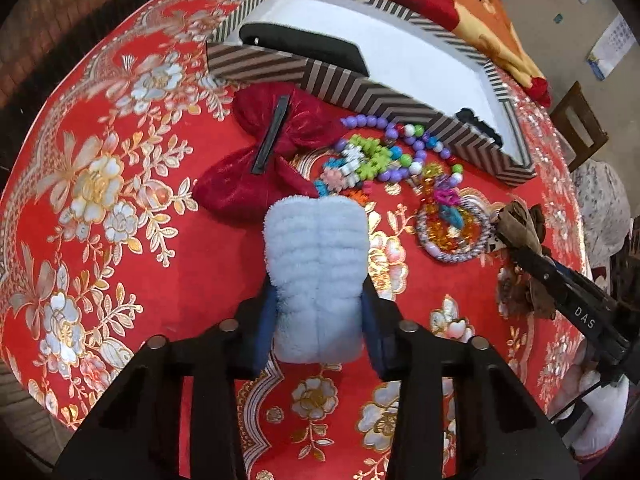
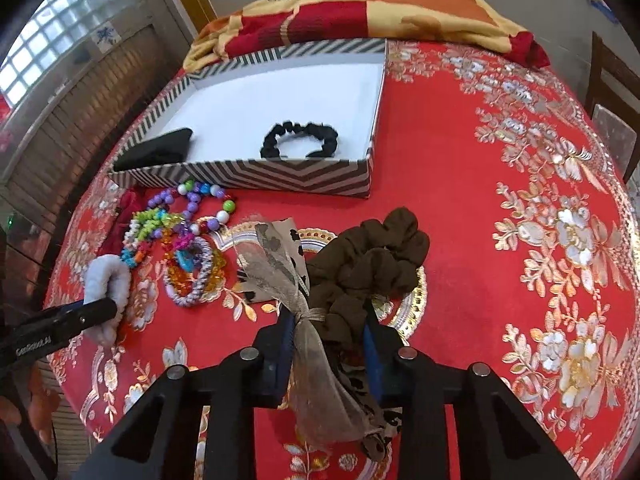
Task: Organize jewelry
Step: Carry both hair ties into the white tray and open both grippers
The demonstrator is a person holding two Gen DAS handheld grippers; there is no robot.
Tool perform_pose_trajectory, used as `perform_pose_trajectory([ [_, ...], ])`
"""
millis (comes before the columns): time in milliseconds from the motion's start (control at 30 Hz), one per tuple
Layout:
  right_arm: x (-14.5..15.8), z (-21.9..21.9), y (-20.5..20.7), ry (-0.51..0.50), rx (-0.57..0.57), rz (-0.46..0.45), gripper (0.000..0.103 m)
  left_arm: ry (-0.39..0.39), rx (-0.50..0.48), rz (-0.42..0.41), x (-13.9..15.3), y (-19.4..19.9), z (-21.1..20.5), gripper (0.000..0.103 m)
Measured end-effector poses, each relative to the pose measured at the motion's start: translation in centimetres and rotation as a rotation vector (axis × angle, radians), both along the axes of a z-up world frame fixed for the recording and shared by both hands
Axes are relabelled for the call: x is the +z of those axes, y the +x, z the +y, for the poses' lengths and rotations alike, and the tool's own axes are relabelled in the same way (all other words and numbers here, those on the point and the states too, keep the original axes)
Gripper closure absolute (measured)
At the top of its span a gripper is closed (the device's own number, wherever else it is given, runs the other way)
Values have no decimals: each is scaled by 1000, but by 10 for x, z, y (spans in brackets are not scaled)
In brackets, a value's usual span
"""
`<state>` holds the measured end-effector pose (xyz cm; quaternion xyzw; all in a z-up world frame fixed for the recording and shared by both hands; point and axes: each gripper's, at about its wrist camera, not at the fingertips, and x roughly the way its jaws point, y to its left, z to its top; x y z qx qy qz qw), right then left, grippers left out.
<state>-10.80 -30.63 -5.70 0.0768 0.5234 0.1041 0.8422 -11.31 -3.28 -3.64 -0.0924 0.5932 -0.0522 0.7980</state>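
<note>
My left gripper point(image 1: 318, 312) is shut on a fluffy pale blue scrunchie point(image 1: 316, 264), held over the red cloth; it also shows in the right wrist view point(image 2: 108, 280). My right gripper point(image 2: 328, 344) is shut on a brown scrunchie point(image 2: 372, 264) with a sheer ribbon bow point(image 2: 280, 268); it shows in the left wrist view point(image 1: 524, 232) too. A striped box point(image 2: 248, 178) with a white inside holds a black scrunchie point(image 2: 300, 140) and a black pouch point(image 2: 160, 150). Bead bracelets point(image 1: 384, 152) and a braided ring point(image 1: 452, 232) lie in front of the box. A red bow clip point(image 1: 264, 160) lies at their left.
The round table wears a red floral cloth point(image 2: 520, 240). A folded yellow and red blanket point(image 2: 360, 0) lies behind the box. A wooden chair point(image 1: 580, 124) stands past the far right edge.
</note>
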Motion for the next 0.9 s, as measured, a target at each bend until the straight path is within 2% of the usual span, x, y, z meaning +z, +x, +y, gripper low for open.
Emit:
perform_pose_trajectory([
  [333,54,-17,-20,35,-15,-114,75,-43,-33,-119,54,-10,-2,71],
  [667,91,-10,-6,22,4,-194,75,-28,-30,-196,88,18,-11,71],
  [900,101,6,21,-3,28,-210,75,12,-33,-236,99,53,-8,71],
])
